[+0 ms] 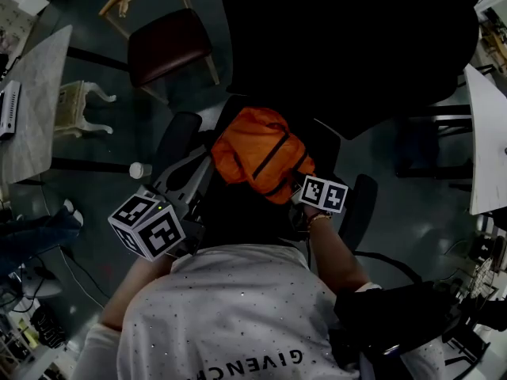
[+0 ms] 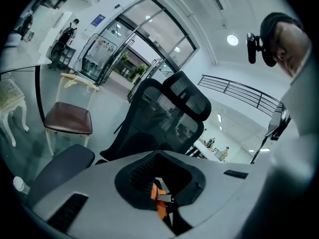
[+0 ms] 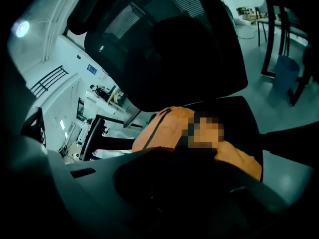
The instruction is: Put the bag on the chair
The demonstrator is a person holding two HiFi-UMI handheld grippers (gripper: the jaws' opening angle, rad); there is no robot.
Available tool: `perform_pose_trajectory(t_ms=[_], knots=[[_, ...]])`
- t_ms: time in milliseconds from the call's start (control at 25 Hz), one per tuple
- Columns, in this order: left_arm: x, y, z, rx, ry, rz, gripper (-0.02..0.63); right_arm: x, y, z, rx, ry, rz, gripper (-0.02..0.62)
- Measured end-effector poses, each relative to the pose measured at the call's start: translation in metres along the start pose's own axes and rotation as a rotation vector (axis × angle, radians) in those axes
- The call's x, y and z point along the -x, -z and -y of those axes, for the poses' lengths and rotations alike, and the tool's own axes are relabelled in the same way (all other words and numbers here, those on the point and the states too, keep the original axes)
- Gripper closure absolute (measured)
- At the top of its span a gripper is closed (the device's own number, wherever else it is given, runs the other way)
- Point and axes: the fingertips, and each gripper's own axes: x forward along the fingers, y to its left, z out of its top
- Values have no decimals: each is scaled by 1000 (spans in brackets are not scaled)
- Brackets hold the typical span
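An orange bag [image 1: 257,150] with black straps lies on the seat of a black office chair [image 1: 348,46]. In the right gripper view the bag [image 3: 169,128] rests below the chair's tall mesh back [image 3: 164,44]. My left gripper [image 1: 207,153] reaches the bag's left edge. In the left gripper view its jaws [image 2: 162,203] are shut on an orange strap with a metal buckle [image 2: 163,198]. My right gripper [image 1: 299,184] sits at the bag's near right corner. Its jaws [image 3: 164,183] are dark and look shut, with nothing visible between them.
The office chair's armrests [image 1: 176,137] [image 1: 358,208] flank the seat. A wooden chair with a dark red seat [image 1: 169,44] stands at the back left. Near it are a white stool [image 1: 75,105] and a grey table [image 1: 36,101]. A white table [image 1: 487,141] stands on the right.
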Motion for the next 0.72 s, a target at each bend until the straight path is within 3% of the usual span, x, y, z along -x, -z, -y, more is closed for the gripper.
perform_pose_trajectory(t_ms=[200,360,720], knots=[[11,-4,-6,-48,-33,-1,606,0,18,16,23,59,-25,604],[13,0,-8,-81,-40,-16,606,1,20,26,12,71,14,599],[20,6,-3,-77,-32,-55,606,10,26,36,-22,108,80,595]])
